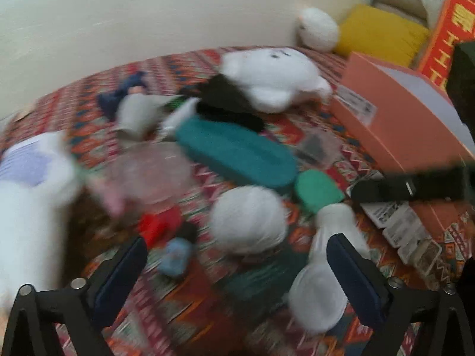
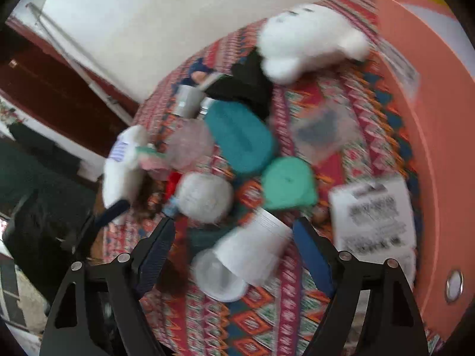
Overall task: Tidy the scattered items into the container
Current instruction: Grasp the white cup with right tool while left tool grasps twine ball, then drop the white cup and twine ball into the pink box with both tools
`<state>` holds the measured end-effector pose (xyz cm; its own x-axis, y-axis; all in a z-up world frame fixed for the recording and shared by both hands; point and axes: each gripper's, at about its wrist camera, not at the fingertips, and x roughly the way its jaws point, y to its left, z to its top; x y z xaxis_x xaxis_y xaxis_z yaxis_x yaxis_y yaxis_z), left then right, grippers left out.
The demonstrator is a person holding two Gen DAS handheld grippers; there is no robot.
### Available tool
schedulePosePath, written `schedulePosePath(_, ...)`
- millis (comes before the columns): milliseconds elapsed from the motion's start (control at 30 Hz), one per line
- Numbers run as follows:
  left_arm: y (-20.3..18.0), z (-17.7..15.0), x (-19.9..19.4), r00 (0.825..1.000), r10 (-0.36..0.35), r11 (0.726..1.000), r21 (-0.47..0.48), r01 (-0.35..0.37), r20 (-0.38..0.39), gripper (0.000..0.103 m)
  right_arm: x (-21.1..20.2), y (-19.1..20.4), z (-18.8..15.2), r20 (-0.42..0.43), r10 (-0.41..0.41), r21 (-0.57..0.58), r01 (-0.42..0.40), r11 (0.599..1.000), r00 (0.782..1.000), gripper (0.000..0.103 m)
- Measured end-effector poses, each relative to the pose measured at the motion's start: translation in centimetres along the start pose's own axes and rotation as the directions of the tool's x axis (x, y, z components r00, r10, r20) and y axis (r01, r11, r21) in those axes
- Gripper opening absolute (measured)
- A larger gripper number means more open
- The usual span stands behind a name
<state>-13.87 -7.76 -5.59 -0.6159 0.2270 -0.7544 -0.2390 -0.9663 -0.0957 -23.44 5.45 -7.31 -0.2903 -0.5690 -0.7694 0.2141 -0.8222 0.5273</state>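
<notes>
**Over the cluttered cloth, both grippers spread**

Only the left view shows a yellow cushion point(image 1: 383, 34) and a red box point(image 1: 448, 38) beyond the orange container point(image 1: 397, 118); only the right shows a dark door point(image 2: 50, 89) at left. Both views are blurred. The left gripper point(image 1: 237, 270) hangs released, a white ball point(image 1: 248, 218) just ahead between its fingers. The right gripper point(image 2: 234, 252) is released too, a white cup point(image 2: 243, 255) lying tipped between its fingers. The container stands to the right of both.
</notes>
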Motion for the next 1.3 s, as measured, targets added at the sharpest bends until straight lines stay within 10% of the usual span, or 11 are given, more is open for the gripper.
schedulePosePath(267, -1.3, 0.9, 5.5, 0.997, -0.022, 0.999, 0.032, 0.025, -0.077, 0.095, 1.4, -3.5, -1.0, -0.059, 0.117, 0.154, -0.107, 0.982, 0.991, 0.085)
schedulePosePath(467, -0.4, 0.2, 7.8, 0.990, 0.016, 0.999, 0.042, -0.010, -0.141, 0.067, 3.1, -4.9, -1.3, -0.111, 0.227, 0.264, -0.192, 0.945, 0.967, 0.085)
schedulePosePath(700, 0.1, 0.3, 6.8, 0.995, 0.028, 0.999, 0.033, -0.025, -0.095, 0.066, 5.4, -5.8, -1.3, -0.116, 0.250, 0.341, -0.198, 0.919, 0.961, 0.085)
schedulePosePath(833, 0.9, 0.8, 4.9, 0.999, 0.019, 1.000, -0.002, -0.020, -0.044, 0.066, 6.3, -5.0, -1.1, -0.107, 0.229, 0.317, -0.185, 0.930, 0.968, 0.085)
schedulePosePath(900, 1.0, 1.2, 3.9, 1.000, 0.016, 1.000, -0.009, -0.016, -0.020, 0.066, 6.5, -4.4, -1.0, -0.106, 0.190, 0.278, -0.155, 0.948, 0.976, 0.061)
schedulePosePath(1300, 0.1, 3.2, -1.7, 0.992, -0.031, 0.998, -0.046, 0.037, 0.125, 0.066, -3.8, 1.2, -1.0, 0.153, 0.199, -0.047, -0.194, 0.980, 0.968, 0.060)
